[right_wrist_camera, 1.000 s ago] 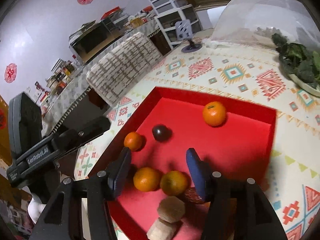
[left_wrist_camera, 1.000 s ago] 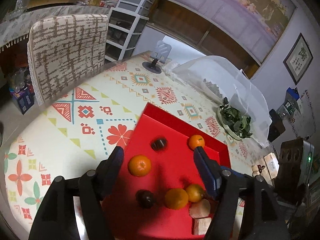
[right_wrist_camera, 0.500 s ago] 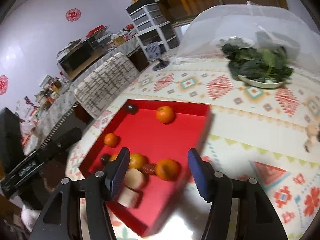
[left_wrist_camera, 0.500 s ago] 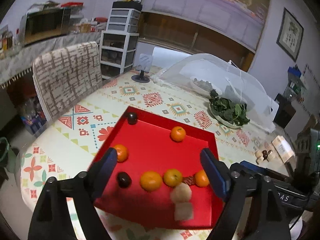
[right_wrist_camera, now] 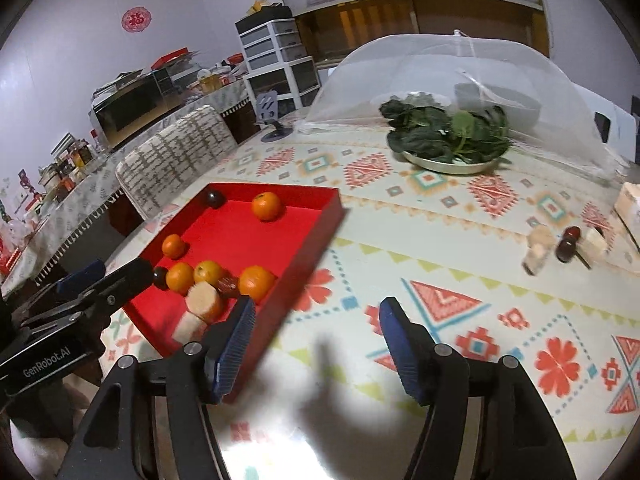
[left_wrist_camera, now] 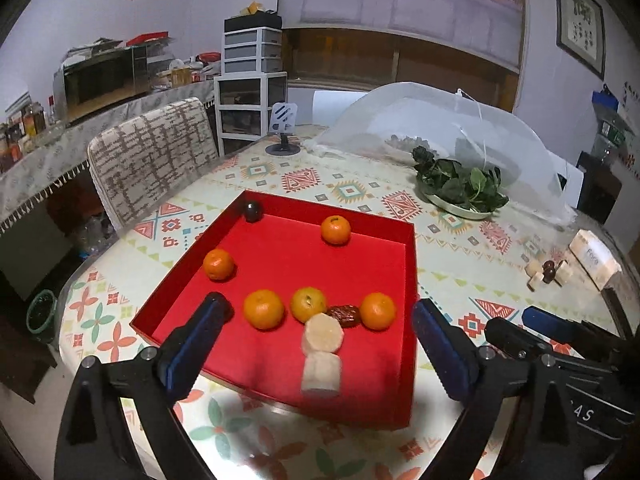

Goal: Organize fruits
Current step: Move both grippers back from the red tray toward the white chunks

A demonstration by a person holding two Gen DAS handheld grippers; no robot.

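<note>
Oranges (left_wrist_camera: 307, 303) in red tray (left_wrist_camera: 412, 280), between spread left claw (left_wrist_camera: 320, 344) tips, untouched.

Patterned chair (left_wrist_camera: 152, 160) beside white drawers (left_wrist_camera: 250, 108)

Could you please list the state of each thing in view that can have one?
Left tool: open, empty, jaws just opening.
Right tool: open, empty, jaws just opening.
Red tray: flat on table, holding fruit.
Mesh food cover: down over dishes.
Plate of greens: outside the cover, uncovered.
</note>
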